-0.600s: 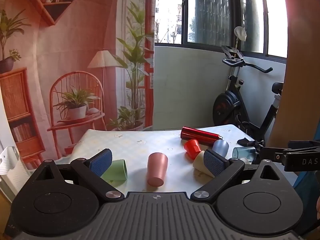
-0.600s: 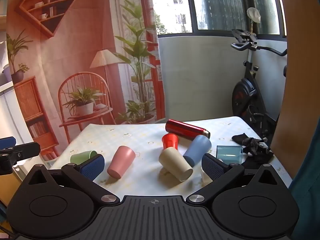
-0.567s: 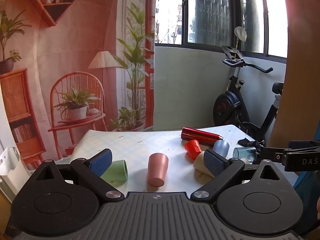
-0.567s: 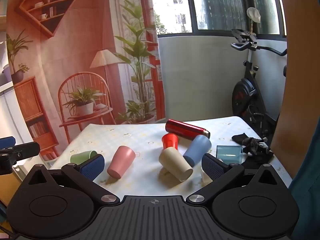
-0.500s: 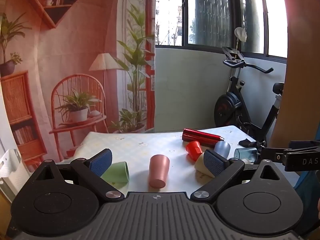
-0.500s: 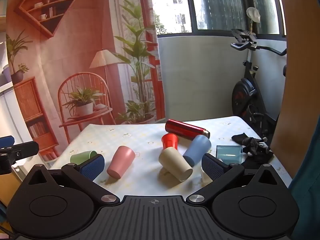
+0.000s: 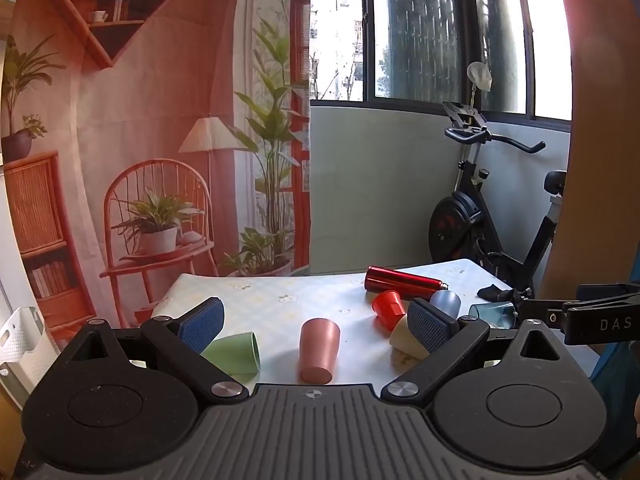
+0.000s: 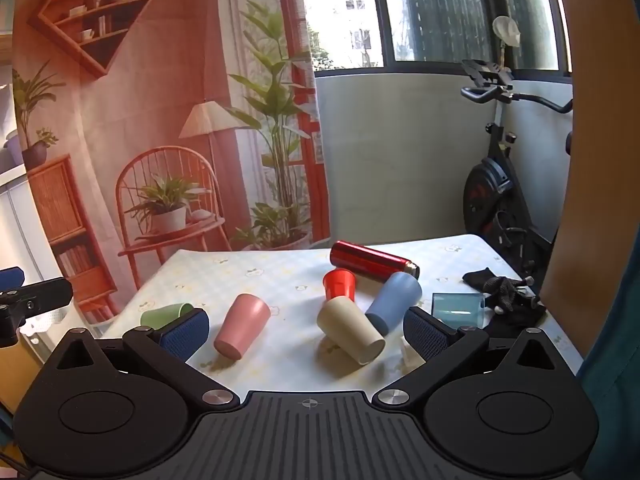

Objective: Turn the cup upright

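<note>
Several cups lie on their sides on the table: a green cup point(image 7: 236, 353) point(image 8: 165, 315) at the left, a pink cup point(image 7: 319, 350) point(image 8: 242, 330) in the middle, then a beige cup point(image 8: 352, 336) point(image 7: 402, 341), a blue cup point(image 8: 394, 304) point(image 7: 446, 302) and a clear teal cup point(image 8: 458, 307) point(image 7: 492, 314) at the right. A small red cup point(image 8: 339, 283) point(image 7: 388, 307) stands upright. My left gripper point(image 7: 316, 324) is open and empty, held back from the pink cup. My right gripper point(image 8: 306, 330) is open and empty, back from the beige cup.
A red flask point(image 8: 372, 266) point(image 7: 404, 283) lies behind the cups. A black glove point(image 8: 506, 294) lies at the table's right edge. The tablecloth point(image 8: 280, 276) has a pale check pattern. An exercise bike point(image 7: 480, 216) stands behind the table. A printed backdrop hangs at the left.
The left wrist view has shifted slightly, with the cups sitting a little further right and up in frame. The right gripper and the cups have not moved.
</note>
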`<action>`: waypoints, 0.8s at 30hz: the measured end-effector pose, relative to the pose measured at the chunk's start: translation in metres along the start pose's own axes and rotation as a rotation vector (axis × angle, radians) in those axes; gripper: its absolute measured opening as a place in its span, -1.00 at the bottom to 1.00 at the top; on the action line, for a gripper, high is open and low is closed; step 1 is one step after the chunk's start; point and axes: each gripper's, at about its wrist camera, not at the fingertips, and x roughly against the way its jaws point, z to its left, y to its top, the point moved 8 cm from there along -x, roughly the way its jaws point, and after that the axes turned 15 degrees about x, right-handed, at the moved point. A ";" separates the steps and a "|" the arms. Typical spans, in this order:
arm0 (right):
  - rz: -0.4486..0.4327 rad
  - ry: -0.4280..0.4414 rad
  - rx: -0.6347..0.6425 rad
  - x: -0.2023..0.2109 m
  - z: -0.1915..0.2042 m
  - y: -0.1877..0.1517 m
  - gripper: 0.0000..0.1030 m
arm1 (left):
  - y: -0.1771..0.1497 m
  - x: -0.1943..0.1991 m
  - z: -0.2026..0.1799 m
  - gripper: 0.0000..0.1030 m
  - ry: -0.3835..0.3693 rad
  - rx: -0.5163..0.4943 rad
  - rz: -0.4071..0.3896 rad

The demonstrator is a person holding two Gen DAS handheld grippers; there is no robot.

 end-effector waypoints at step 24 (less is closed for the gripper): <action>-0.003 0.002 0.001 0.003 -0.001 0.002 0.99 | 0.002 0.004 0.000 0.93 -0.012 0.000 -0.017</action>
